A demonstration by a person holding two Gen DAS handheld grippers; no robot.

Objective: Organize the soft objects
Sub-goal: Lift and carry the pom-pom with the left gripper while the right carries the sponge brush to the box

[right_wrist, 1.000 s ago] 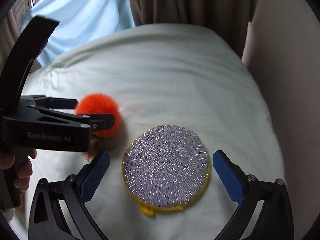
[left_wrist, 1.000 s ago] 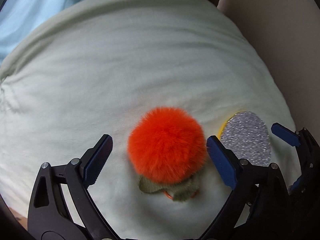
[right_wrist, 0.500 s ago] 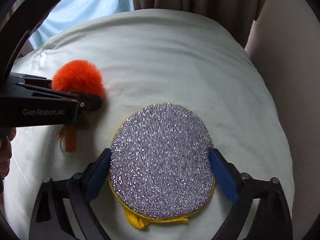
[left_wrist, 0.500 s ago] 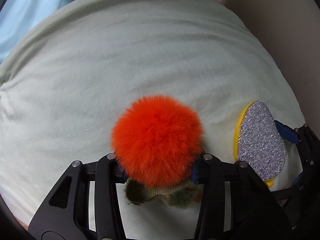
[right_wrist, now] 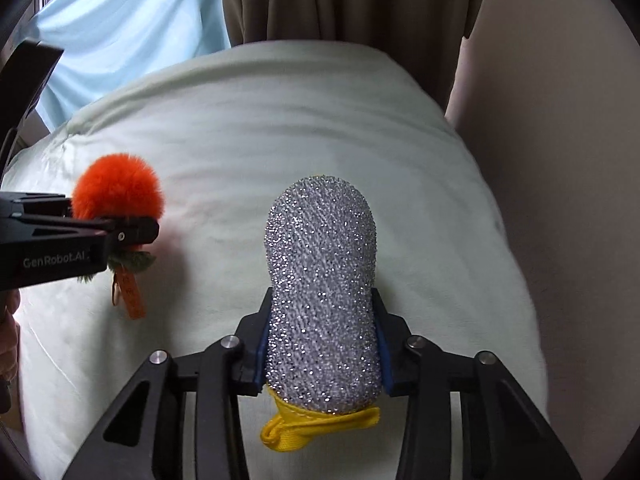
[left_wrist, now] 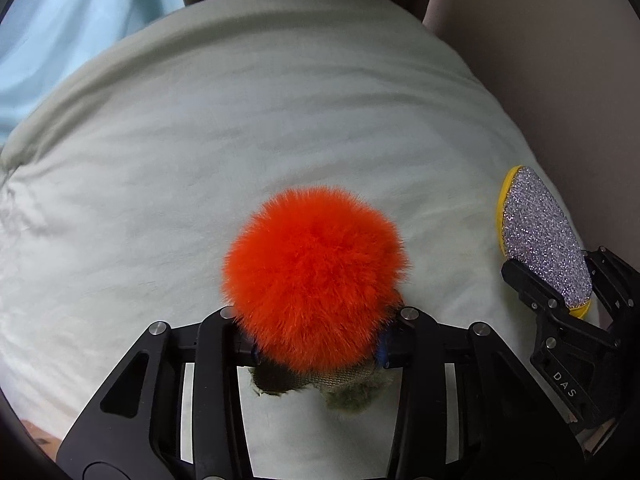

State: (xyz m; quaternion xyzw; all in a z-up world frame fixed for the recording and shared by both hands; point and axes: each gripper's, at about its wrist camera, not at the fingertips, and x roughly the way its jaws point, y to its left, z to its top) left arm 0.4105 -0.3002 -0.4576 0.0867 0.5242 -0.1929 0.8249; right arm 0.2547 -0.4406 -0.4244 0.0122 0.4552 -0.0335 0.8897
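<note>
An orange fluffy pompom [left_wrist: 316,276] with olive felt leaves and an orange tag is held in my left gripper [left_wrist: 316,350], whose jaws are shut on its lower half, above the pale green bedspread [left_wrist: 240,120]. It also shows in the right wrist view [right_wrist: 118,192], with the tag hanging free. My right gripper [right_wrist: 322,356] is shut on a silver glittery scrub pad [right_wrist: 322,292] with a yellow edge and loop, squeezed narrow between the jaws. The pad also shows in the left wrist view [left_wrist: 544,236], at the far right.
The bedspread [right_wrist: 280,128] covers a rounded cushion or mattress. A beige wall [right_wrist: 560,160] runs along the right. Brown curtains [right_wrist: 340,0] and a light blue cloth [right_wrist: 128,28] hang behind. A hand [right_wrist: 10,320] shows at the left edge.
Both grippers closed from open: the left onto the pompom, the right onto the scrub pad, squeezing it narrow. Both objects have been lifted off the bedspread.
</note>
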